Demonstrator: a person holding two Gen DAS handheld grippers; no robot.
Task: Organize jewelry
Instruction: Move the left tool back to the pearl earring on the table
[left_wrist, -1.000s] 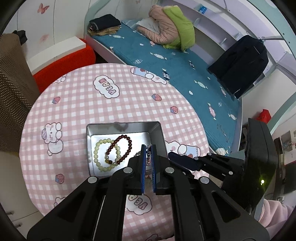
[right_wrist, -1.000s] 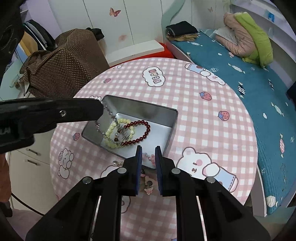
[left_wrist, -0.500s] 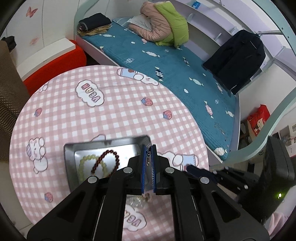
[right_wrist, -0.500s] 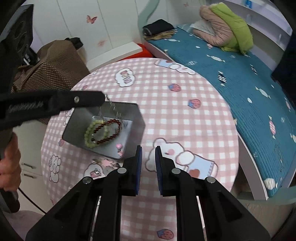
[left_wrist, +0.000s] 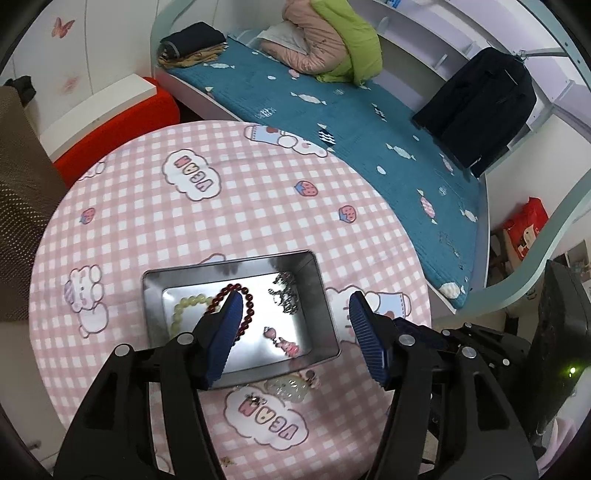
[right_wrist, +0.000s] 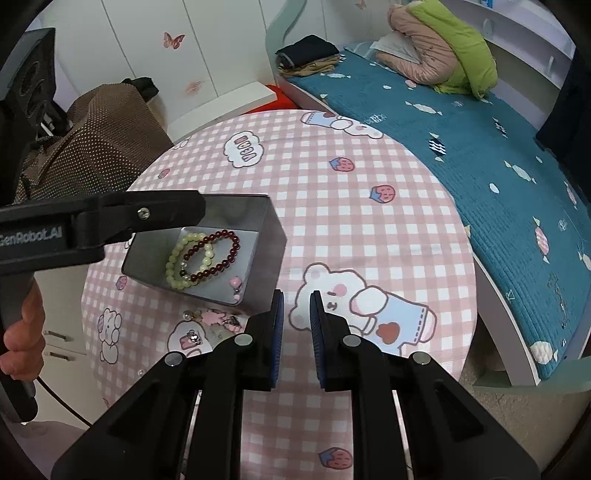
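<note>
My left gripper (left_wrist: 295, 317) jaws are opening, empty; the thin silver chain (left_wrist: 284, 293) it pinched earlier now lies in the rectangular metal tin (left_wrist: 325, 295). Right gripper (right_wrist: 296, 308) stays clenched, empty.

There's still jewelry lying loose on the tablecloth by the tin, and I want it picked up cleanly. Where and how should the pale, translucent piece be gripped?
The pale piece lies flat on the checked tablecloth, just outside the near wall of the metal tin. Coming from straight above probably works best, jaws spanning its narrower width, parallel to the tin wall so neither finger hits it. Its exact shape is blurred, so pinch the bulkiest middle part.
</note>
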